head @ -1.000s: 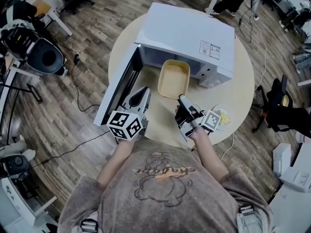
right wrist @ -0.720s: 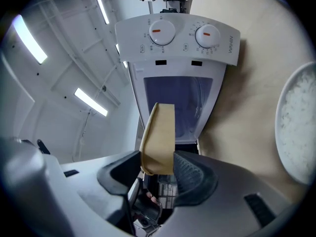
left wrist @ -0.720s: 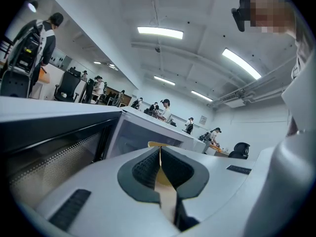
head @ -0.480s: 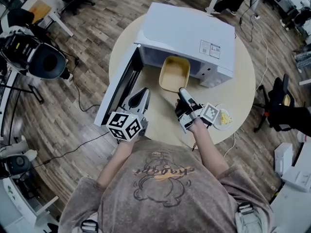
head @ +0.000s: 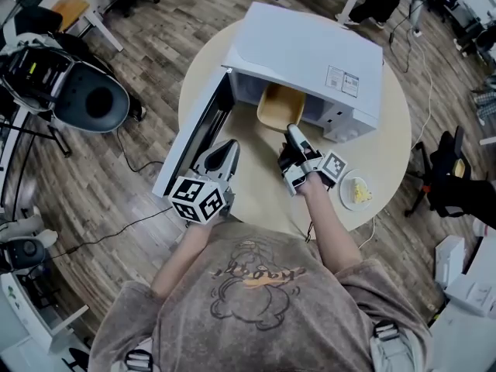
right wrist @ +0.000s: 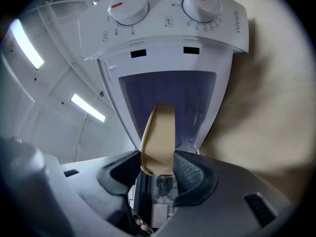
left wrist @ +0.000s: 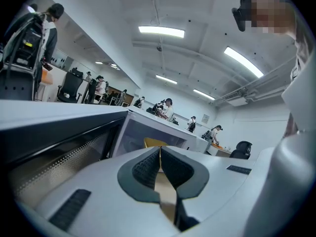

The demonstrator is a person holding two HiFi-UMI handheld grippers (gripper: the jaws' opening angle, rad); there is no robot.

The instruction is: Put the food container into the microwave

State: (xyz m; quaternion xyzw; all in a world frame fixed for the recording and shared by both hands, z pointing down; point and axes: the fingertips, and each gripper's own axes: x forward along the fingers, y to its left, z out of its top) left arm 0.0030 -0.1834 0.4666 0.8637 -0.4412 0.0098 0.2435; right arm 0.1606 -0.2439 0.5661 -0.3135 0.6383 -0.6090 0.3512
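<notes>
A tan, empty food container [head: 280, 105] lies half inside the open cavity of the white microwave [head: 310, 53]. My right gripper [head: 294, 136] is shut on its near rim. In the right gripper view the container [right wrist: 159, 135] runs edge-on from the jaws into the microwave cavity [right wrist: 170, 95]. My left gripper [head: 229, 149] hovers over the table beside the open door [head: 194, 142], shut with nothing between its pads. From the left gripper [left wrist: 160, 154] view, the container [left wrist: 154, 142] shows as a yellow sliver in the cavity.
The microwave stands on a round beige table [head: 387, 142]. A small white plate with a piece of food [head: 358, 191] lies right of my right hand, near the table edge. Office chairs, cables and equipment stand on the wooden floor around the table.
My right gripper has pushed the container forward, from the table in front of the microwave to partly inside the cavity. The left gripper has stayed where it was.
</notes>
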